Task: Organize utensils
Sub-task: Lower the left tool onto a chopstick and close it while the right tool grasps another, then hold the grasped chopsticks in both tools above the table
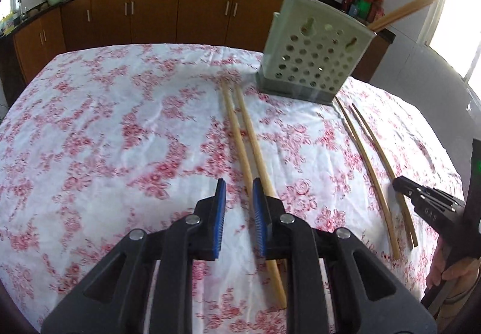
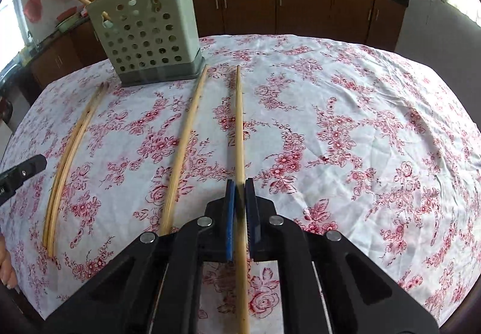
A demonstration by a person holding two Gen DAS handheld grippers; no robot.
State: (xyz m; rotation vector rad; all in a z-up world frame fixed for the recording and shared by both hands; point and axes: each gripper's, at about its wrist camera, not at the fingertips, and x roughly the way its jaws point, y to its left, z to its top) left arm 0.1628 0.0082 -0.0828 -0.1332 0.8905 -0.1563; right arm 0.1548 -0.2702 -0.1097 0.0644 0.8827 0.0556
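Observation:
Four wooden chopsticks lie on the floral tablecloth [image 1: 120, 123] in front of a pale green perforated utensil holder [image 1: 312, 54] [image 2: 147, 33] that has several chopsticks standing in it. My left gripper [image 1: 237, 186] is open just above the near pair of chopsticks [image 1: 240, 138]; the left stick runs in beside the right pad and the other passes under that finger. In the right wrist view my right gripper [image 2: 240, 183] is shut on one chopstick [image 2: 239, 123], whose tip points at the holder. Its mate [image 2: 183, 147] lies loose just to the left.
The right gripper [image 1: 399, 185] shows at the right edge of the left wrist view, with a hand [image 1: 451, 274] below it. The left gripper's tip [image 2: 30, 165] shows beside the other pair [image 2: 69, 159]. Brown cabinets [image 2: 300, 3] and a counter with woks stand behind the table.

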